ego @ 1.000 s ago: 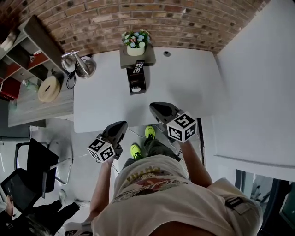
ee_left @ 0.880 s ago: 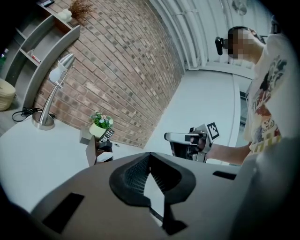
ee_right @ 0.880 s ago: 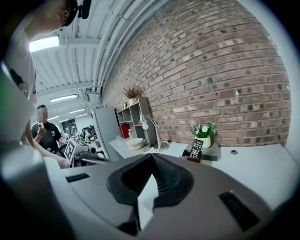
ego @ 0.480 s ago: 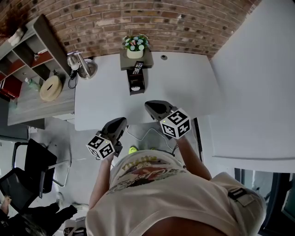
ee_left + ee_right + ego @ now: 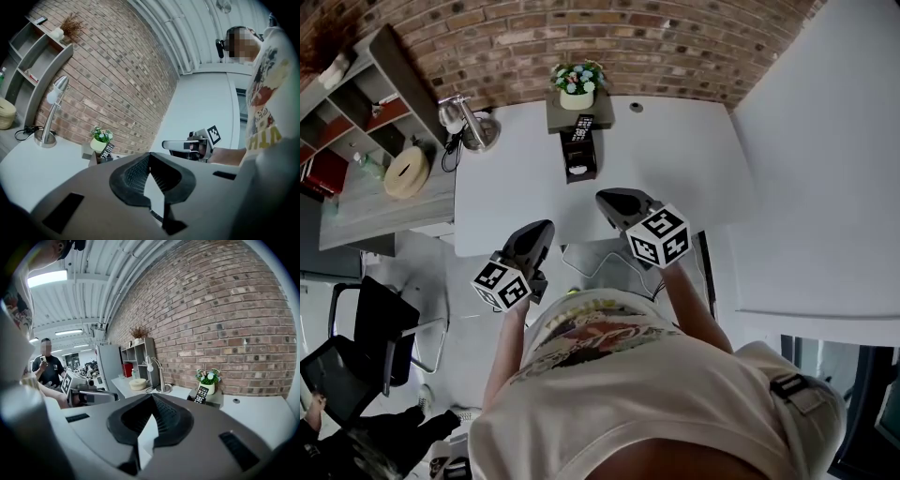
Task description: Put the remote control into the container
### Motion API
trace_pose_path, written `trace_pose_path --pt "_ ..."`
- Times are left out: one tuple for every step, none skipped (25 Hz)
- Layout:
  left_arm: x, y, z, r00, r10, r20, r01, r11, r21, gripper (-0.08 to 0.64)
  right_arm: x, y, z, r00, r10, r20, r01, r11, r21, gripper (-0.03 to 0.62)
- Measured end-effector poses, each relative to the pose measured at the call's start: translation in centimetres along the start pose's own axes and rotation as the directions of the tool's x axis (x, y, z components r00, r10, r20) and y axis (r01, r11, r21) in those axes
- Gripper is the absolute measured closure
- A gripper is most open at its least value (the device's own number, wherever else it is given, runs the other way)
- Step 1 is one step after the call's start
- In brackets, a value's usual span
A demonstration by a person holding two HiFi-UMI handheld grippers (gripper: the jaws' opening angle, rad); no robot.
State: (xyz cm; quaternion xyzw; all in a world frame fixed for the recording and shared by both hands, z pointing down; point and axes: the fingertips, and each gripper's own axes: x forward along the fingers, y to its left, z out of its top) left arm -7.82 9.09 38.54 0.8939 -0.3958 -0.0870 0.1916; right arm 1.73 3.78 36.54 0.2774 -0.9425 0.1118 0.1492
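Currently remote control (image 5: 582, 127) stands tilted, top toward wall (image 5: 675, 47); left claw (image 5: 544, 230), right claw (image 5: 606, 199) closed.

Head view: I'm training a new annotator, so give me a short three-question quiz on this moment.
1. True or false: the right gripper holds the remote control.
2. At which part of the table does the flower pot stand? A far edge, by the brick wall; B near edge; C middle.
3. Name the thing at the table's far left corner.
Key: 1 false, its jaws are shut on nothing; 2 A; 3 the desk lamp.
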Motion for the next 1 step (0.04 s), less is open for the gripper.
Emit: trace_pose_path --pt "-0.04 0.09 0.01 1.000 0.003 0.005 -0.003 1.000 0.000 0.555 0.01 -0.04 -0.06 1.000 -0.001 0.001 0.001 1.000 -0.001 0.583"
